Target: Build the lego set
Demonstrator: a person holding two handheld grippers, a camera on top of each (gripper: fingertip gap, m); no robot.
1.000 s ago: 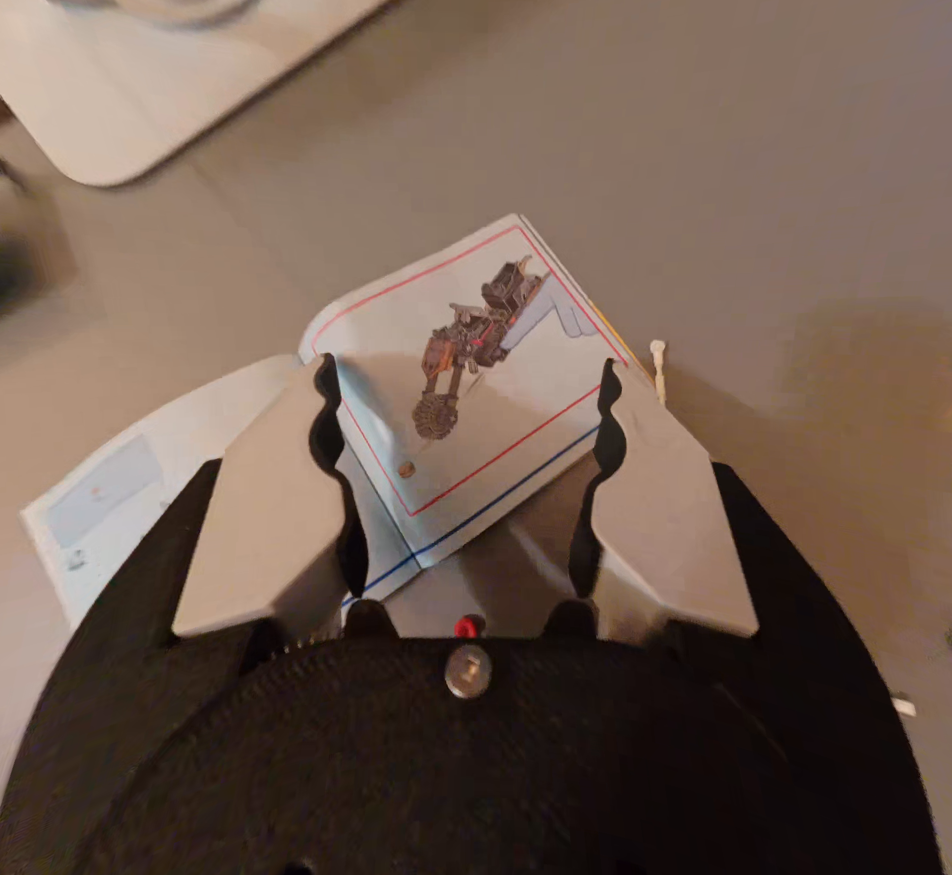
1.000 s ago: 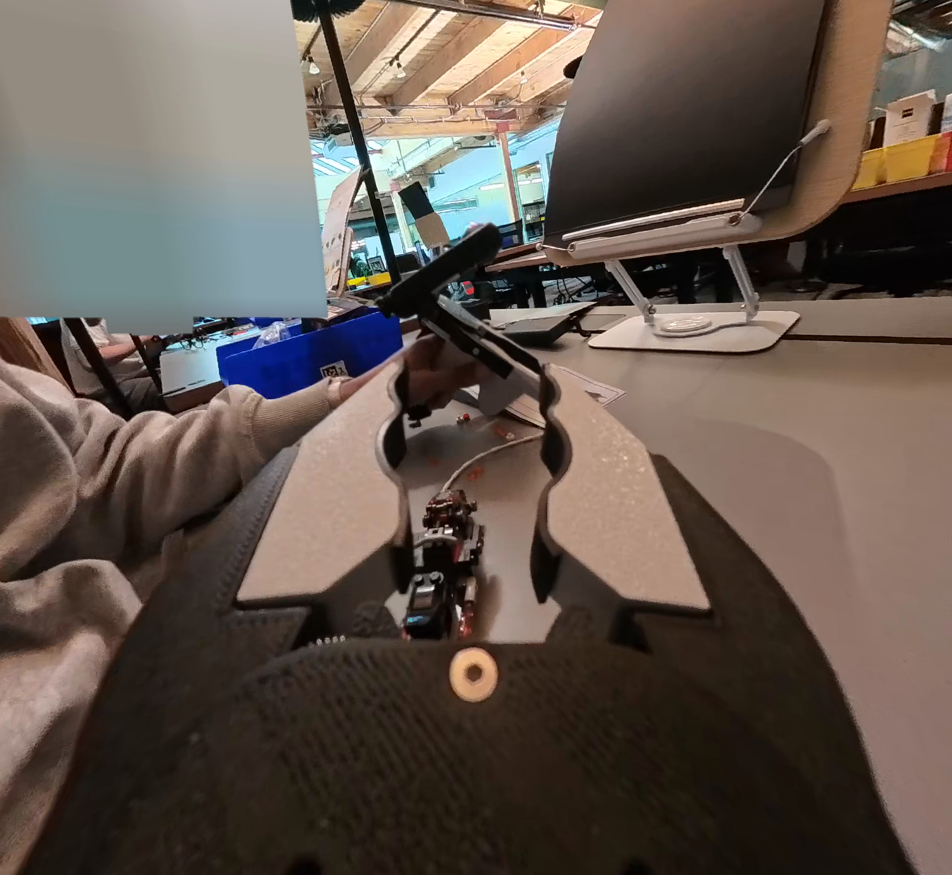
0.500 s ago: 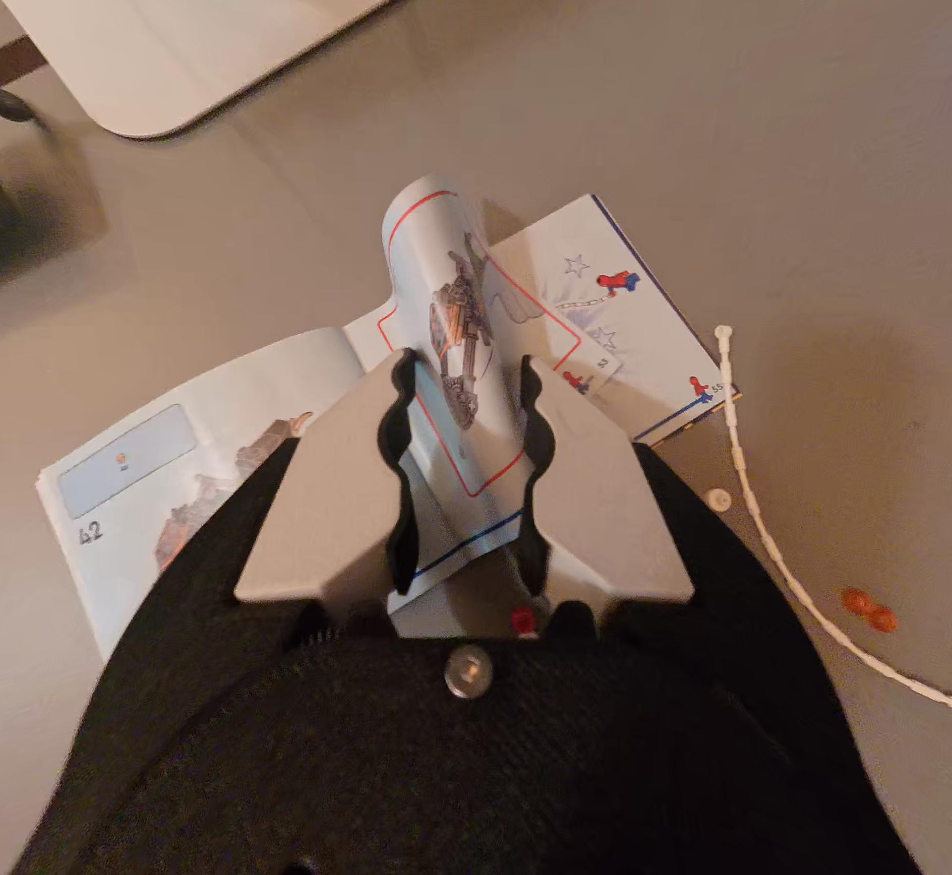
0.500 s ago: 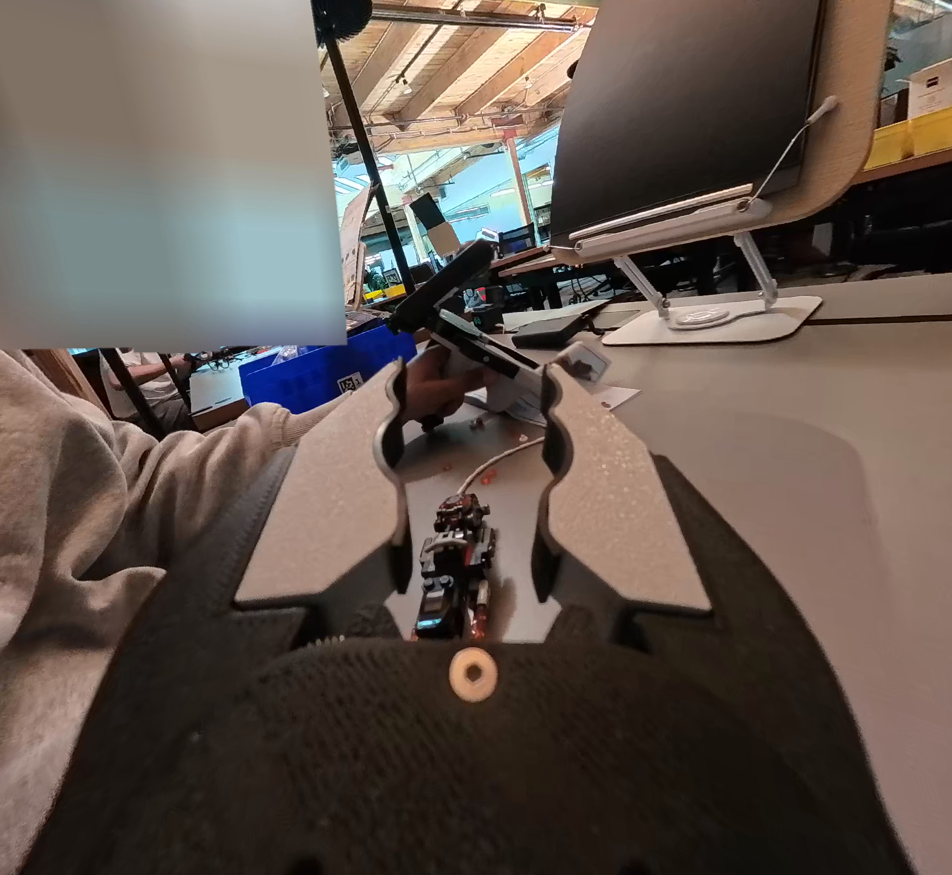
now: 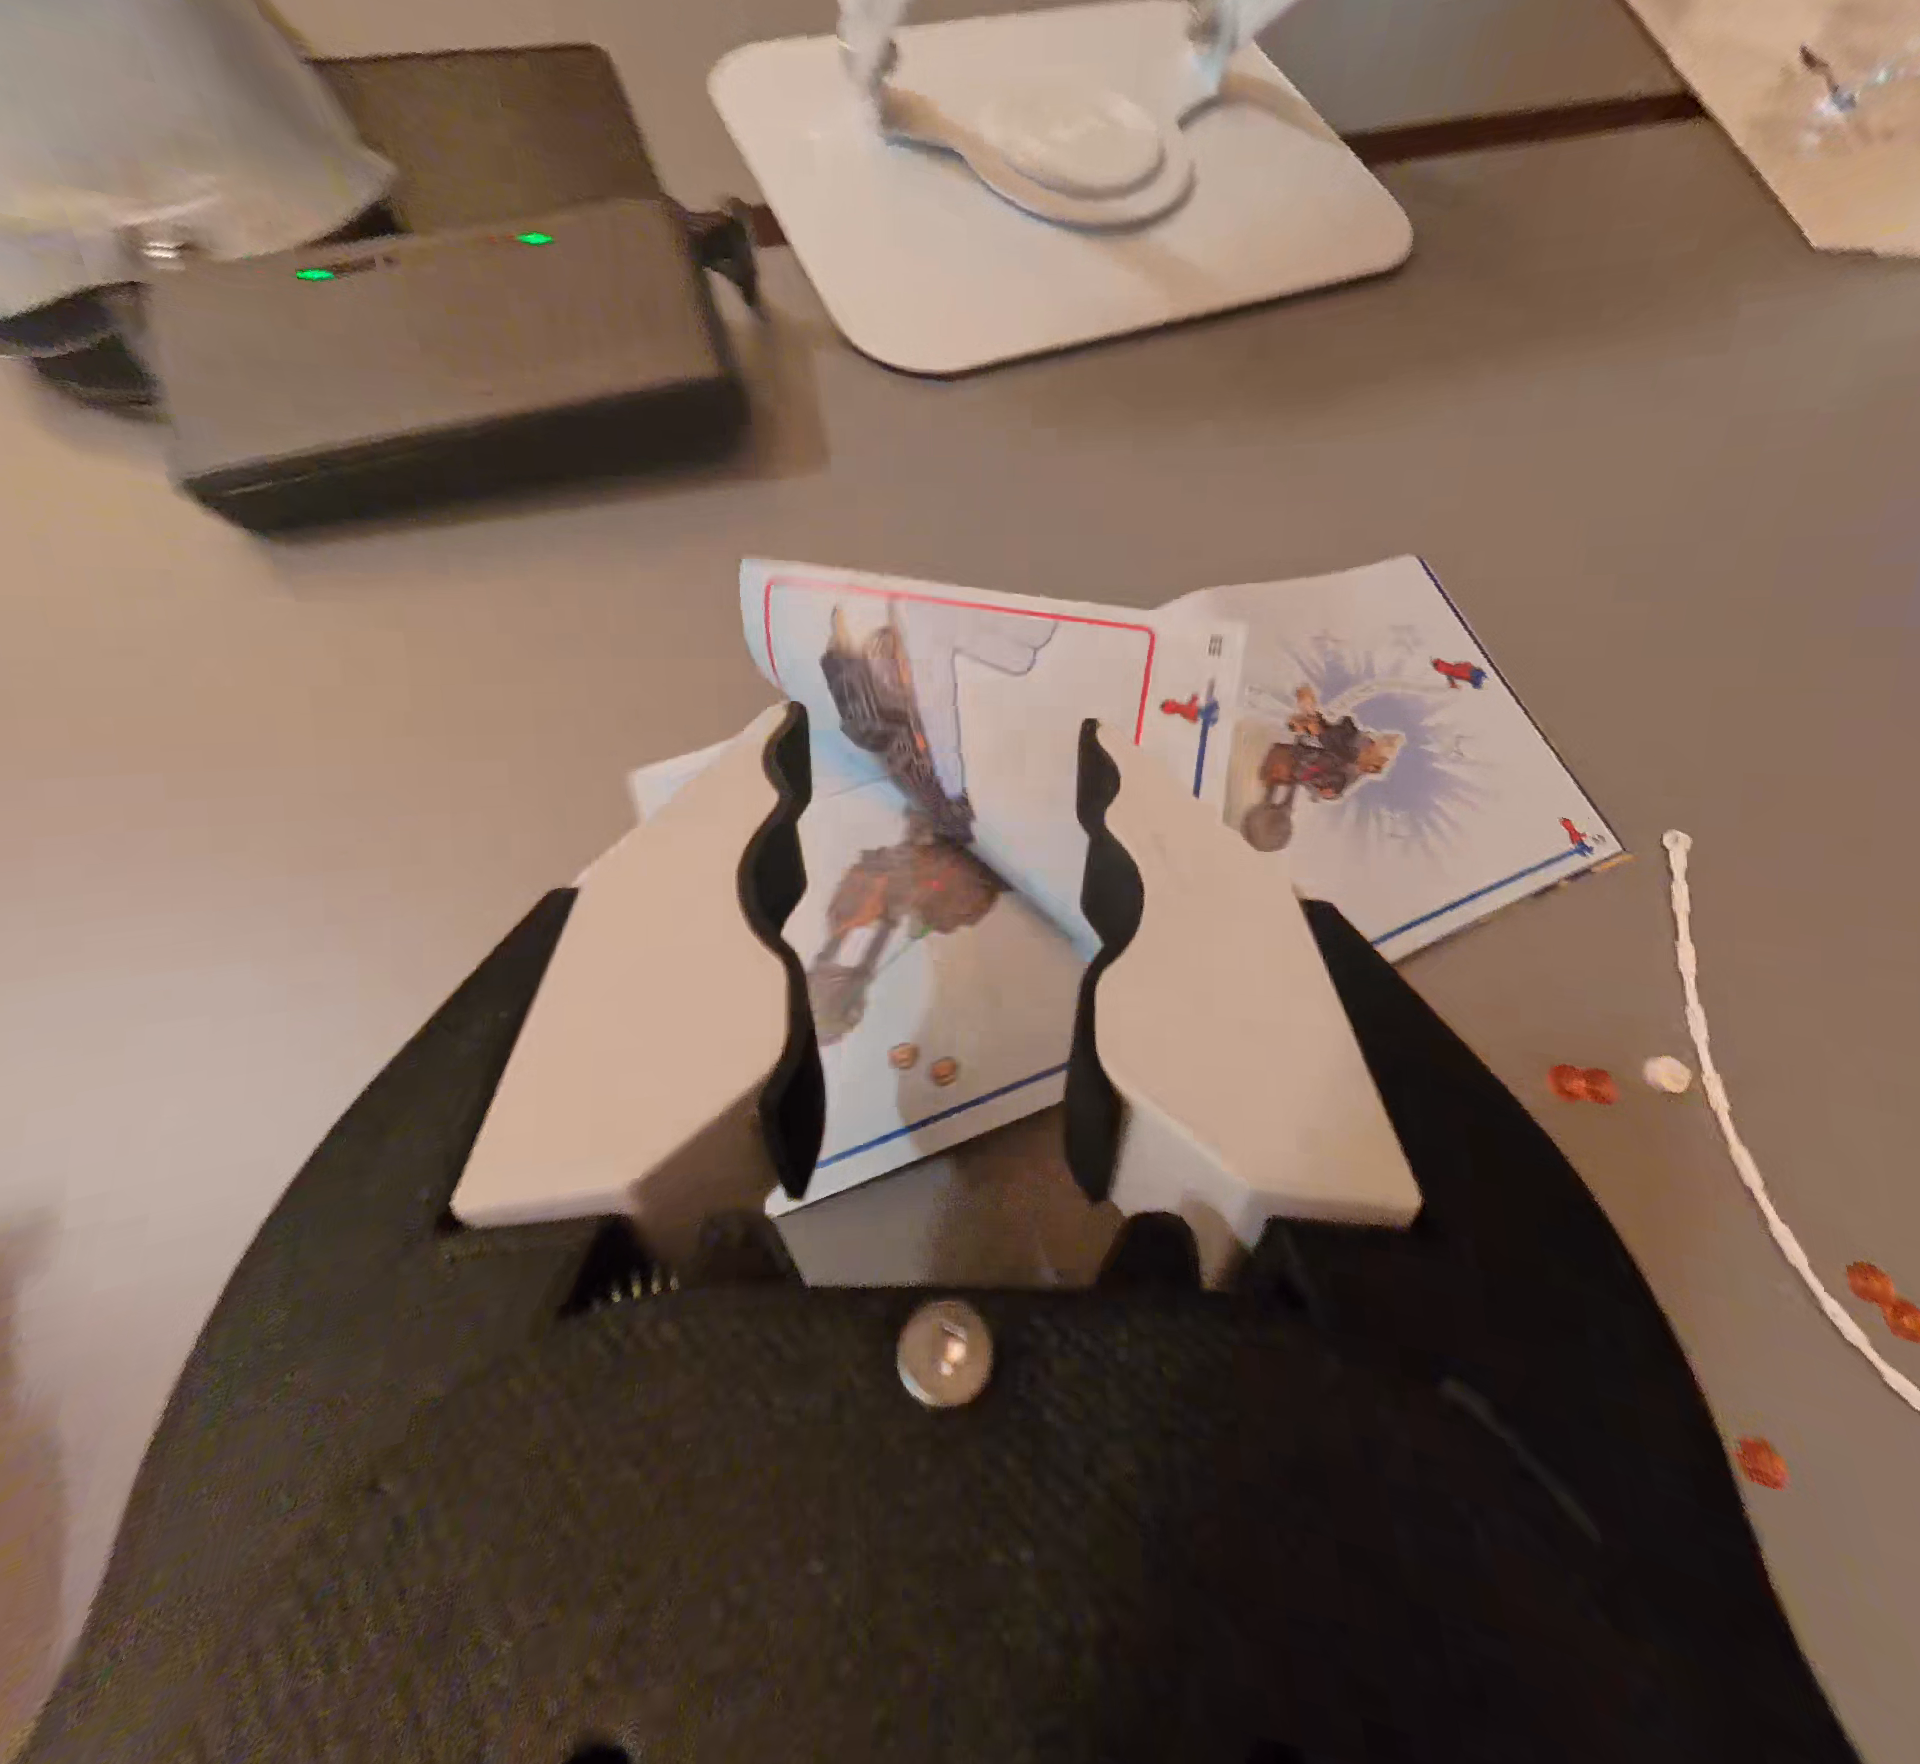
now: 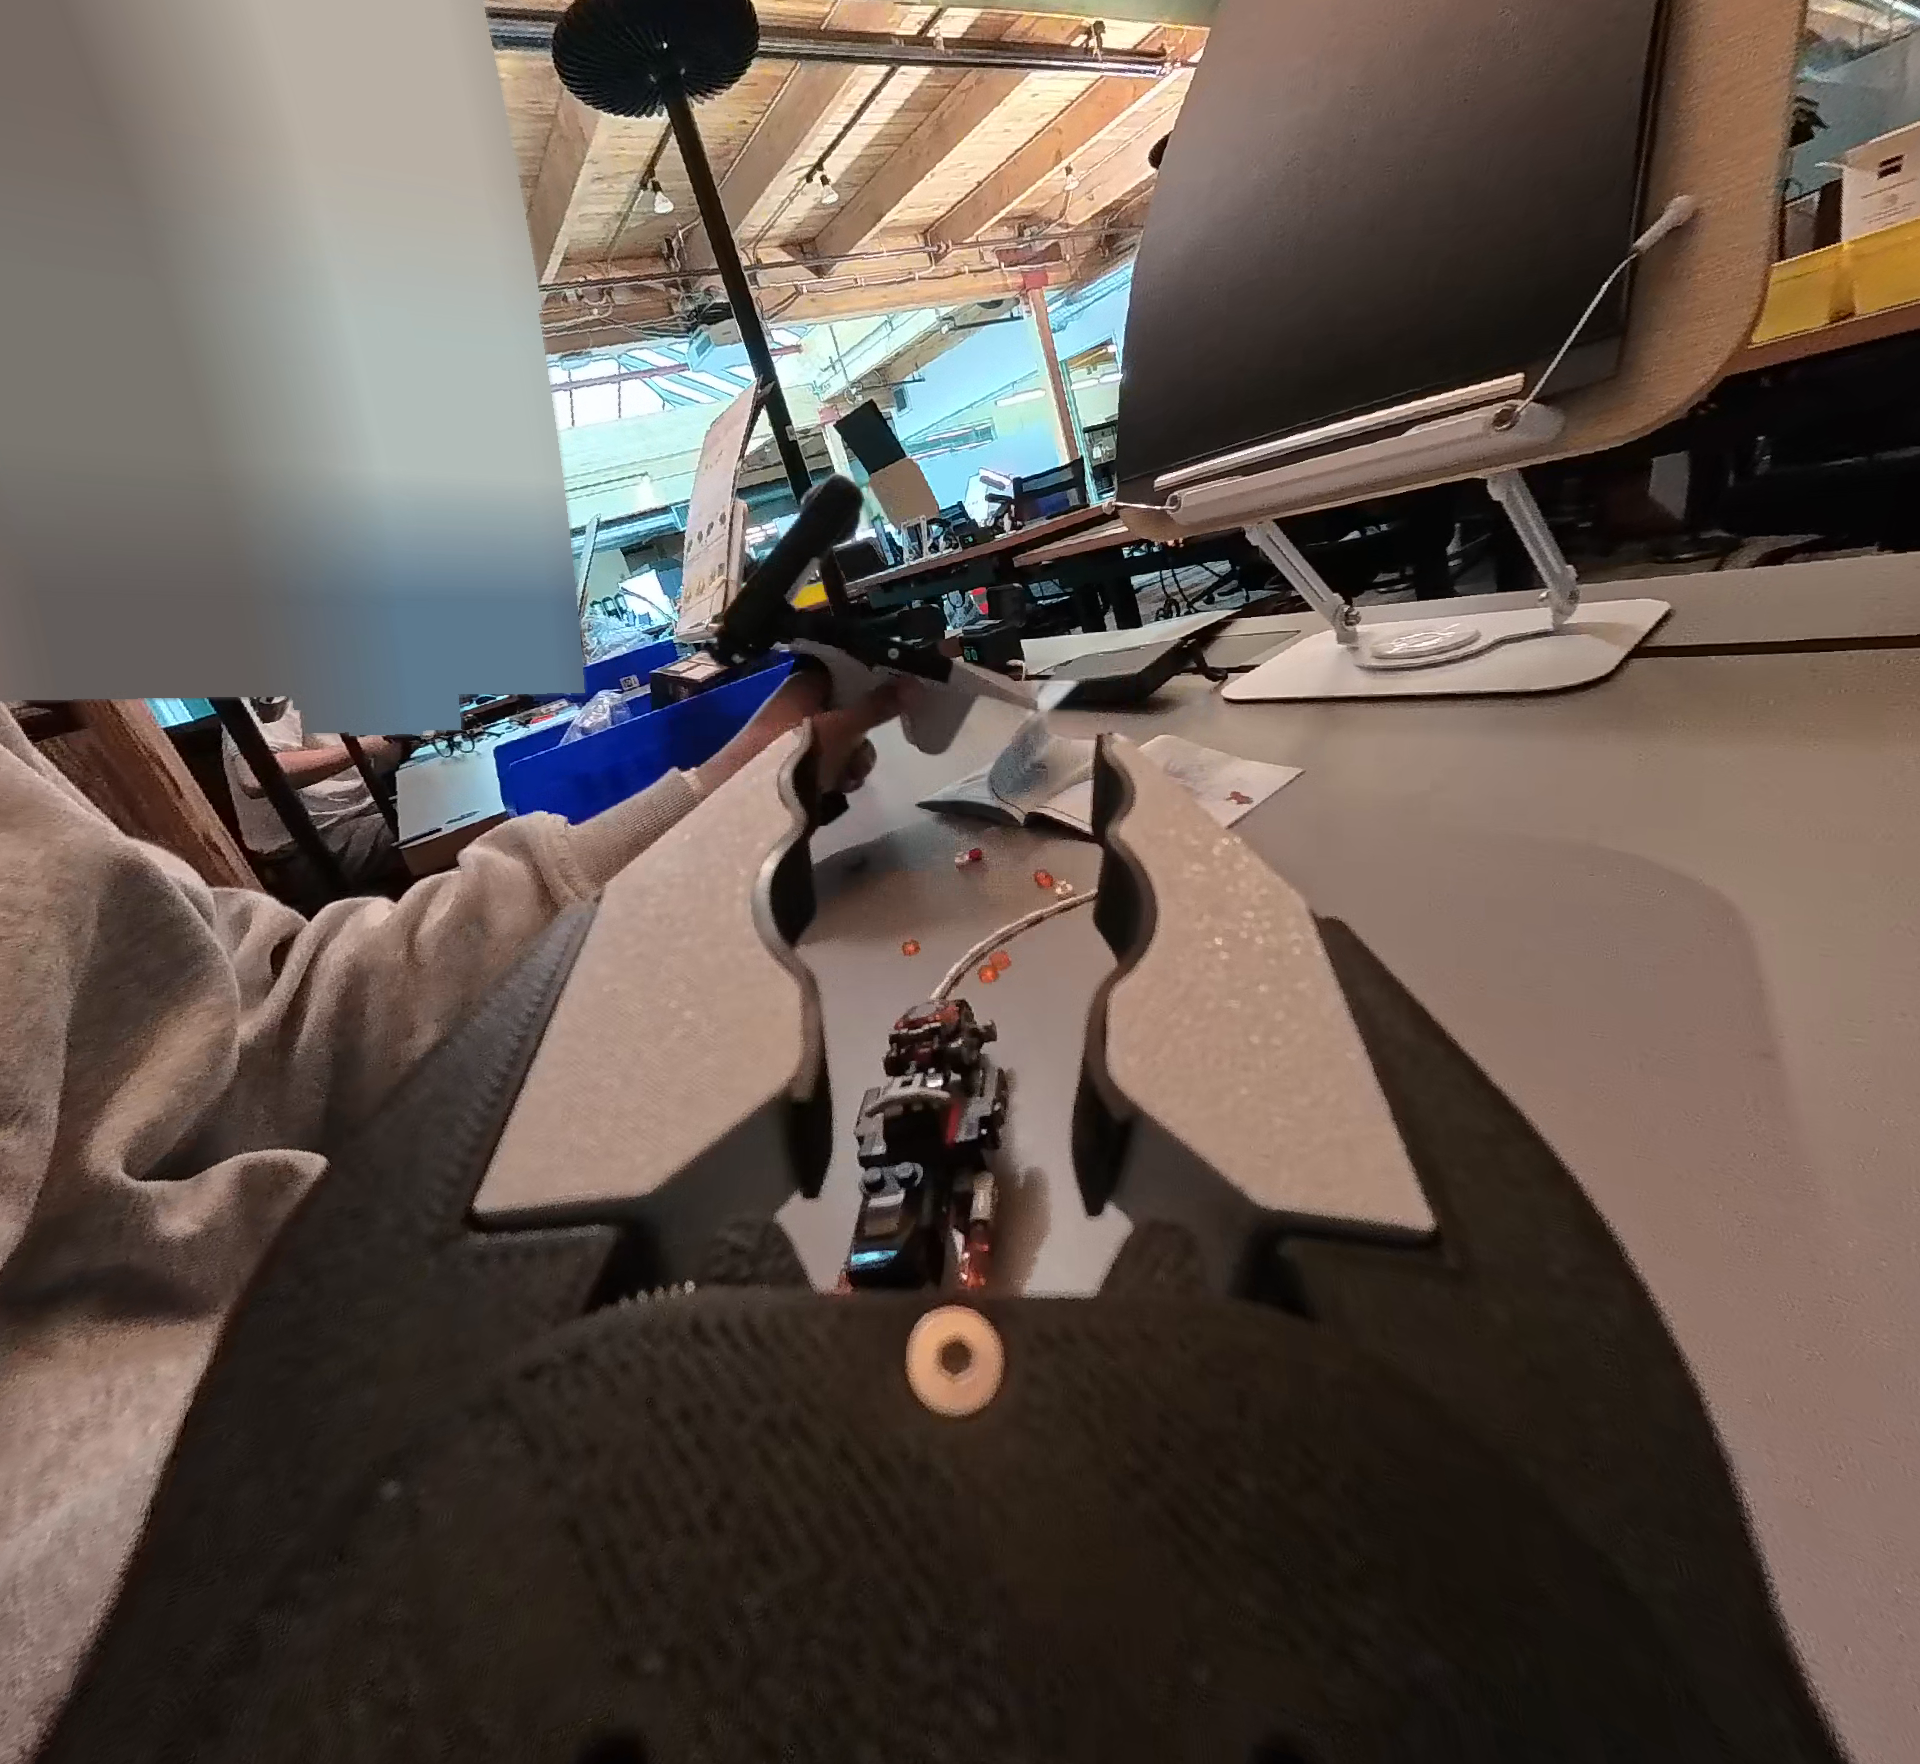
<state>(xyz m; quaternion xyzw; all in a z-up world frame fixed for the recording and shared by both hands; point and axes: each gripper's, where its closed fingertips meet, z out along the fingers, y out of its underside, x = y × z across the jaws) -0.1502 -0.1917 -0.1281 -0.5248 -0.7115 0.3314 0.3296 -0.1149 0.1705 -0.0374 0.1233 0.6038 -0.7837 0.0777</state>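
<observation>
The open instruction booklet (image 5: 1351,758) lies on the grey table. One page (image 5: 966,665) curls up from it between the fingers of my left gripper (image 5: 935,738), which is partly open; the pads do not pinch the page. A white string (image 5: 1704,1018), orange studs (image 5: 1579,1084) and a small white piece (image 5: 1668,1075) lie to the right. My right gripper (image 6: 951,758) is open, low over the table, with the dark lego model (image 6: 925,1132) standing between its fingers, untouched. The right wrist view also shows the left gripper (image 6: 997,686) over the booklet (image 6: 1039,800).
A white laptop stand (image 5: 1039,187) and a black box with green lights (image 5: 447,353) sit beyond the booklet. The stand holds a dark laptop (image 6: 1403,156). A blue bin (image 6: 623,758) is at the far left. A person's grey sleeve (image 6: 208,987) fills the left side. There is about 40 cm between the tips of the two grippers. To reach the small white piece (image 5: 1668,1075) in a straight line is about 15 cm for my left fingers, about 20 cm for my right.
My left gripper narrowed from wide open around the page, then lifted and tilted up; the page has curled up and over. My right gripper has hardly moved over the model.
</observation>
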